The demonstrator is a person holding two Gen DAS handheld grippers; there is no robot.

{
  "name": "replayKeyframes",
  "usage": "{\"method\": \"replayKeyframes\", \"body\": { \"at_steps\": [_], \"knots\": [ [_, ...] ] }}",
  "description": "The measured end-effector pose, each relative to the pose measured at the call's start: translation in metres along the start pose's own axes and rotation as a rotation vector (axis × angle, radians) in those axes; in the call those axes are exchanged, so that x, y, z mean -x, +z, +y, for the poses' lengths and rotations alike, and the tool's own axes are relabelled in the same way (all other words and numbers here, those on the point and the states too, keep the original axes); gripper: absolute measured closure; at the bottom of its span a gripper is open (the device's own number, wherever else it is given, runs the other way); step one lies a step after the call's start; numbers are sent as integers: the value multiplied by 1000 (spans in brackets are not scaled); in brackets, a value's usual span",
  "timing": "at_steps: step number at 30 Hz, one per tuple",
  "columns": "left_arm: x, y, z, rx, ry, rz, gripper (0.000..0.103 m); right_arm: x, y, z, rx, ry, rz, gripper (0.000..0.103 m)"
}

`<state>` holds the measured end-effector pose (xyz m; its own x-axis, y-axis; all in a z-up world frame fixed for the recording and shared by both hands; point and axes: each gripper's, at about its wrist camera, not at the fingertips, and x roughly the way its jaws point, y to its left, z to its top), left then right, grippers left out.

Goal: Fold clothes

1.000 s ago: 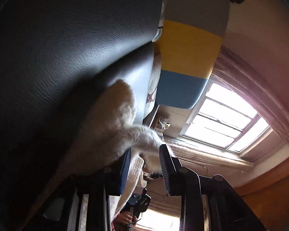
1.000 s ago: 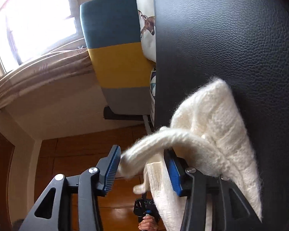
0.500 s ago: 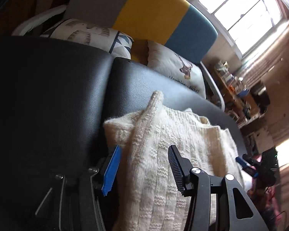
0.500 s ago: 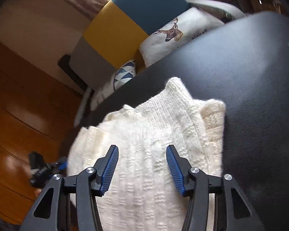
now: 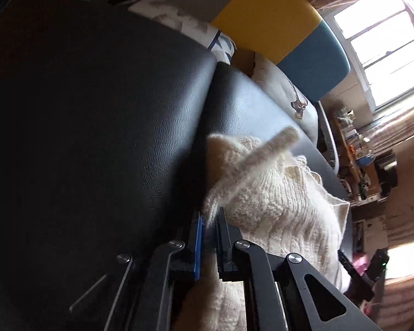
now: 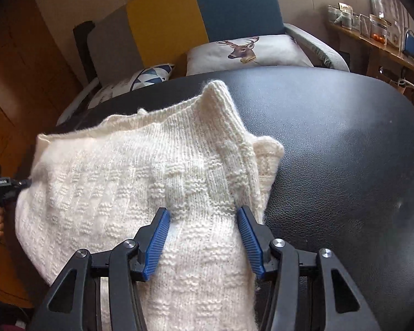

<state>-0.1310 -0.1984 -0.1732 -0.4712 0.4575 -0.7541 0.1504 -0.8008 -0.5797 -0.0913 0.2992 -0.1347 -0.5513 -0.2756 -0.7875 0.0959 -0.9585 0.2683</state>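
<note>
Black leather surface ahead of the gripper, split by a seam into two padded sections. Beyond its far edge: armchair with grey, yellow and teal back panels, grey armrest to the right. On the chair seat, white deer-print cushion and, left of it, blue-and-white triangle-pattern cushion. Far right: wooden shelf carrying small containers and boxes, contents too small to tell. Bright window with curtain below it, upper right. Wooden wall panelling far left.
</note>
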Motion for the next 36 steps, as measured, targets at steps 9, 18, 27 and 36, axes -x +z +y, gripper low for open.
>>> {"method": "replayKeyframes", "body": {
  "at_steps": [9, 18, 27, 36],
  "knots": [
    [51, -9, -44, -111, -16, -221, 82, 9, -7, -8, -14, 32, 33, 51],
    [11, -41, -118, -462, -16, -36, 79, 52, -42, -39, -151, 5, 47, 40],
    [-59, -18, -170, -595, 97, 78, 77, 32, 29, 18, 158, -161, -63, 38],
    [-81, -31, -171, -679, 110, 96, 97, -31, 31, 21, 197, -138, 74, 38]
  ]
}}
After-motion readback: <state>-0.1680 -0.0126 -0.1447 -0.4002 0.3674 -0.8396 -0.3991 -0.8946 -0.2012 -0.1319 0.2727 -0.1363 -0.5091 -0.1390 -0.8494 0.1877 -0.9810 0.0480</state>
